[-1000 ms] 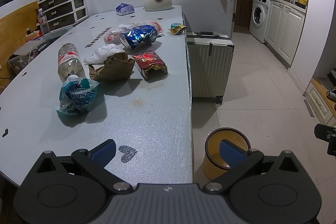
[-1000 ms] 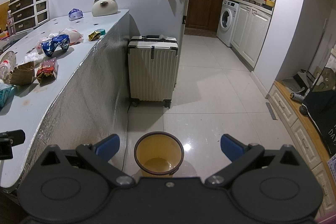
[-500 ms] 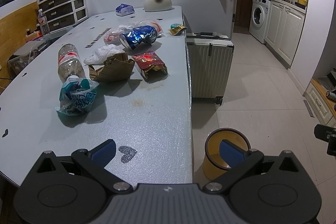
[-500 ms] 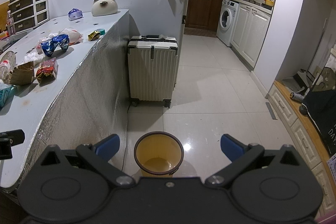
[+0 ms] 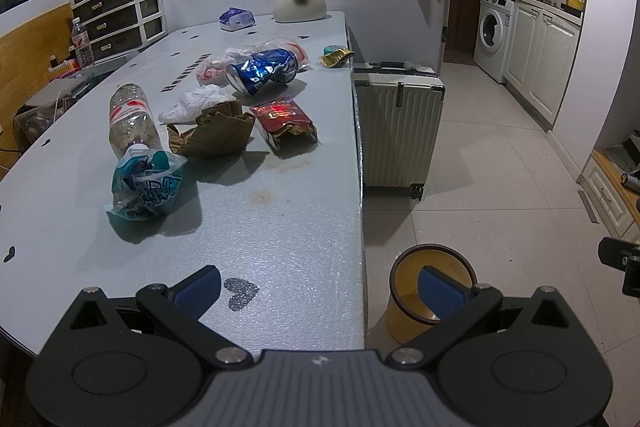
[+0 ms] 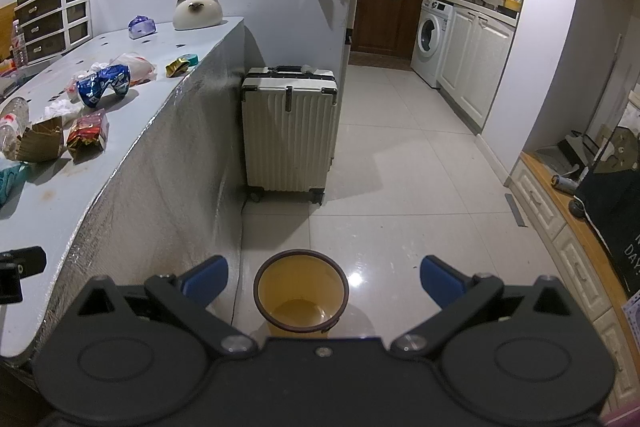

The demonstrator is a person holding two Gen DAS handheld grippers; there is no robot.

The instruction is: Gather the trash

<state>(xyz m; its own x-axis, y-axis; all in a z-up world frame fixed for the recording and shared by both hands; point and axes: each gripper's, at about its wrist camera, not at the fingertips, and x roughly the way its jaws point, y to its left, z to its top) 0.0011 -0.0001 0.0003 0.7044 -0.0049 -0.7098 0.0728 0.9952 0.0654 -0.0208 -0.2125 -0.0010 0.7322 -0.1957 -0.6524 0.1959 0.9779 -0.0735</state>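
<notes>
On the table (image 5: 280,227), the trash lay well beyond my left gripper (image 5: 318,283), which gaped empty like my right gripper (image 6: 324,277). The nearest snack bag (image 5: 146,187) looked light and crinkly. I judged its bunched top the best hold.

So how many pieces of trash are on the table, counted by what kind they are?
Bottles: 1
Cans: 1
Cardboard: 1
Tissues: 1
Plastic bags: 1
Wrappers: 4, teal, red, gold, pink-white
Total: 9
</notes>
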